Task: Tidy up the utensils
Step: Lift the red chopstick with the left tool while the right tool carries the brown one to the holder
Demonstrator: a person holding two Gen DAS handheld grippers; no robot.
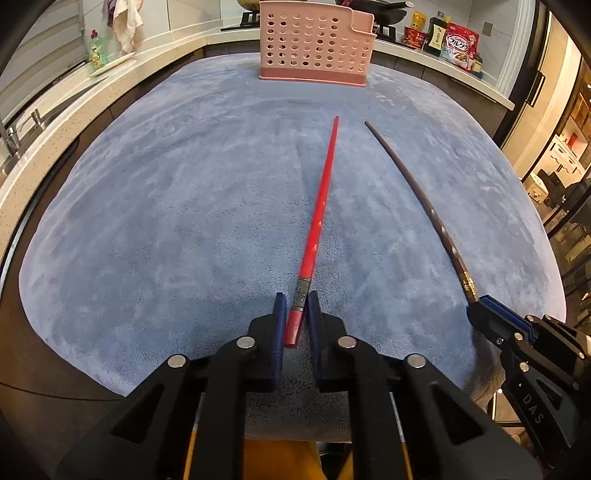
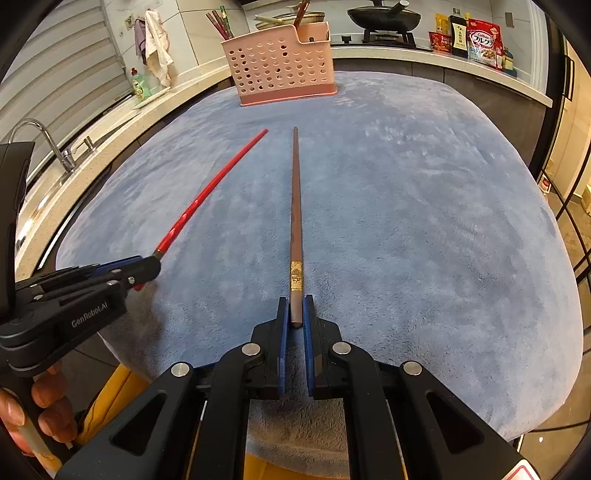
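Note:
A red chopstick (image 1: pixel 319 206) lies on the blue fleece mat (image 1: pixel 166 206), pointing at the pink perforated utensil holder (image 1: pixel 314 40) at the mat's far edge. My left gripper (image 1: pixel 297 295) is shut on its thick near end. To the right lies a brown chopstick (image 1: pixel 417 192) with a gold band, and my right gripper (image 1: pixel 476 302) is clamped on its near end. In the right wrist view the right gripper (image 2: pixel 295 297) pinches the brown chopstick (image 2: pixel 295 206). There the left gripper (image 2: pixel 153 264) holds the red chopstick (image 2: pixel 214 184). The holder (image 2: pixel 280 70) has several chopsticks (image 2: pixel 221 24) standing in it.
A pale countertop with a faucet (image 2: pixel 48 140) and a green soap bottle (image 1: pixel 98 51) curves along the left. A wok (image 2: pixel 384 16) on a stove and food packets (image 2: pixel 484 38) stand behind the holder. A person's hand (image 2: pixel 48 413) grips the left tool.

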